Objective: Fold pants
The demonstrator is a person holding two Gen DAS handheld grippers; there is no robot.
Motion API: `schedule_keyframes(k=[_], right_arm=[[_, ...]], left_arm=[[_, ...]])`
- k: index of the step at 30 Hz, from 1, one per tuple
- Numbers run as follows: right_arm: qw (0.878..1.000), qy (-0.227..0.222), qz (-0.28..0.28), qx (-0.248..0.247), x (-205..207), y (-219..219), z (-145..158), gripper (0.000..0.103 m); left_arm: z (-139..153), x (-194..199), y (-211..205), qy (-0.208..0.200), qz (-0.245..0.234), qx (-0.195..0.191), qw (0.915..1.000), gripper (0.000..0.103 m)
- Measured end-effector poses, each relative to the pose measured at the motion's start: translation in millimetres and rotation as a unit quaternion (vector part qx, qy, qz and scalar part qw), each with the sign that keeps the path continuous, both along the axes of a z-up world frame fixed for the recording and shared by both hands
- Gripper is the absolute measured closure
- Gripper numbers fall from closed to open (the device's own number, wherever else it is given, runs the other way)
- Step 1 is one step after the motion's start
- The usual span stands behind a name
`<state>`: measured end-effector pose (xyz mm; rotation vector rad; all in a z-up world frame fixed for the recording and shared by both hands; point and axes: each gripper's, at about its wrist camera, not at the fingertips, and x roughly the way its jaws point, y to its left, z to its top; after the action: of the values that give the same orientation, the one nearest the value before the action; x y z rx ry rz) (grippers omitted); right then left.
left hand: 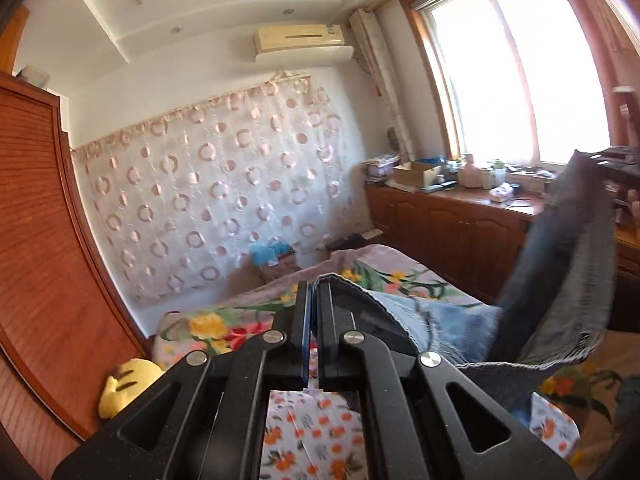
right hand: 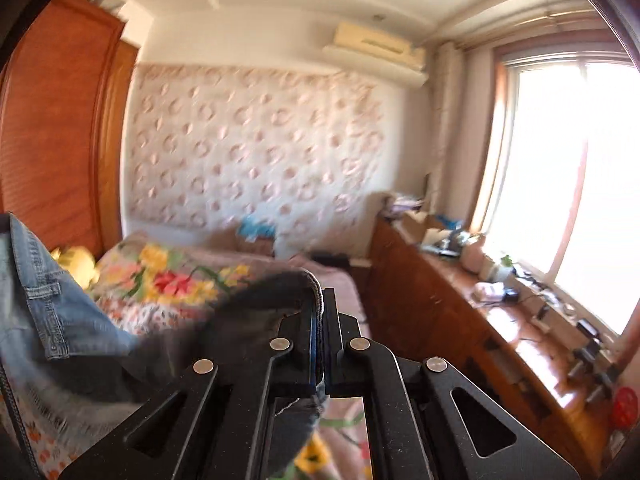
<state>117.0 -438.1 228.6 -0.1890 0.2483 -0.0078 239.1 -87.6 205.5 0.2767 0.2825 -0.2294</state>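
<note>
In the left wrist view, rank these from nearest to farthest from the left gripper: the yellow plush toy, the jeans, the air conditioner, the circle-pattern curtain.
1. jeans, pinched in the left gripper, draping right.
2. yellow plush toy, low left beside the wardrobe.
3. circle-pattern curtain, on the far wall beyond the bed.
4. air conditioner, high on that wall, above the curtain.

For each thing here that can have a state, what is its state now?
left gripper: shut on jeans edge.
right gripper: shut on jeans hem.
jeans: lifted above the bed, hanging between both grippers, not folded flat.
floral blanket: spread over the bed.
window curtain: drawn aside.
</note>
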Motion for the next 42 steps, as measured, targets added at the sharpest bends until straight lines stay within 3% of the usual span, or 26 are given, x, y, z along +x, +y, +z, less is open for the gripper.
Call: schedule_keyframes(k=[4,8,10,13,18,24,27,30,33,37,42], right_arm=[[0.999,-0.035,-0.035,-0.01,-33,-15,44,0.102],[0.997,-0.068,-0.043,-0.02,-74,-6,69,0.102],[0.997,-0.075,-0.028,-0.014,-96,1,78,0.102],[0.998,-0.064,0.008,-0.022,-111,20,59,0.101],[0.994,-0.001,0.078,-0.071,-110,65,-2,0.101],[0.977,0.066,0.188,-0.081,-122,136,-50,0.101],[0.964,0.075,0.243,-0.077,-131,173,-57,0.101],[0.952,0.082,0.285,-0.071,-135,198,-70,0.101],[0.941,0.111,0.313,-0.059,-126,210,-100,0.101],[0.924,0.174,0.338,-0.034,-118,229,-151,0.101],[0.905,0.238,0.353,-0.019,-108,231,-178,0.101]], left_arm=[[31,36,-13,-0.013,0.018,-0.012,0.9997,0.1],[62,45,-27,-0.045,0.032,-0.025,0.9981,0.1],[58,48,-37,-0.042,0.034,-0.002,0.9986,0.1],[38,50,-39,-0.024,0.028,0.011,0.9993,0.1],[-10,66,-12,0.035,0.042,0.016,0.9984,0.1],[-48,76,31,0.076,0.07,0.013,0.9945,0.1],[-50,76,55,0.078,0.081,-0.002,0.9937,0.1],[-58,78,67,0.089,0.08,0.009,0.9927,0.1],[-84,88,72,0.139,0.077,0.024,0.987,0.1],[-148,88,84,0.219,0.077,0.03,0.9722,0.1],[-205,67,98,0.259,0.07,0.034,0.9628,0.095]])
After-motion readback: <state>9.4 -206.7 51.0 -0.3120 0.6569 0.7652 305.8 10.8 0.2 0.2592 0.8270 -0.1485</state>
